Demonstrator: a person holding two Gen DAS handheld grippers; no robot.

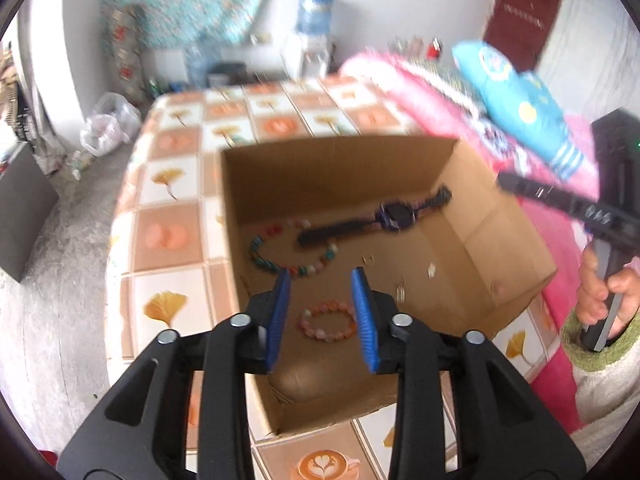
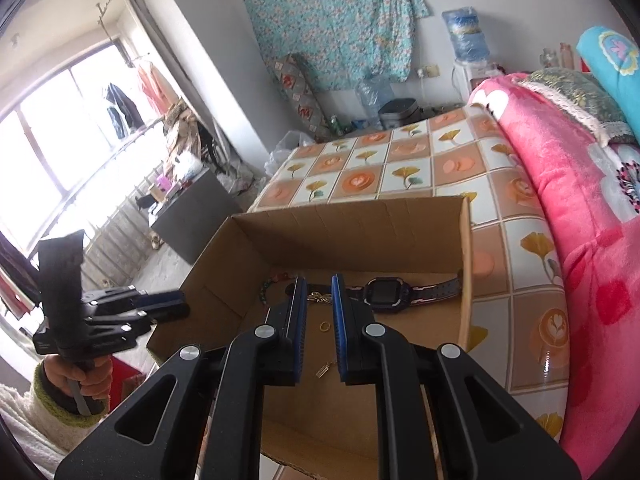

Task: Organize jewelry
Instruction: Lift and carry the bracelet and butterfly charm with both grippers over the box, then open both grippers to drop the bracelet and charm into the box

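Observation:
An open cardboard box [image 1: 512, 264] sits on the bed. On its floor lie a dark watch [image 1: 394, 216], a multi-coloured bead string [image 1: 264, 258], a pink bead bracelet [image 1: 328, 320], a gold ring [image 1: 367, 260] and small gold earrings [image 1: 400, 292]. My left gripper [image 1: 320, 278] hovers open over the box. Nothing is pressed by its blue pads, and the pink bracelet shows on the floor below them. My right gripper [image 2: 319, 280] is shut on a small gold ornament [image 2: 320, 297], above the gold ring [image 2: 324, 325] and a gold tag [image 2: 322, 371], with the watch [image 2: 380, 290] beyond.
The box rests on a checked orange-and-white sheet [image 2: 400, 160]. A pink blanket [image 2: 568, 208] and a blue pillow [image 1: 520, 96] are piled to the right. Each view shows the other gripper, the right gripper [image 1: 508, 180] and the left gripper [image 2: 182, 306], each held by a hand [image 1: 600, 292] in a cream sleeve.

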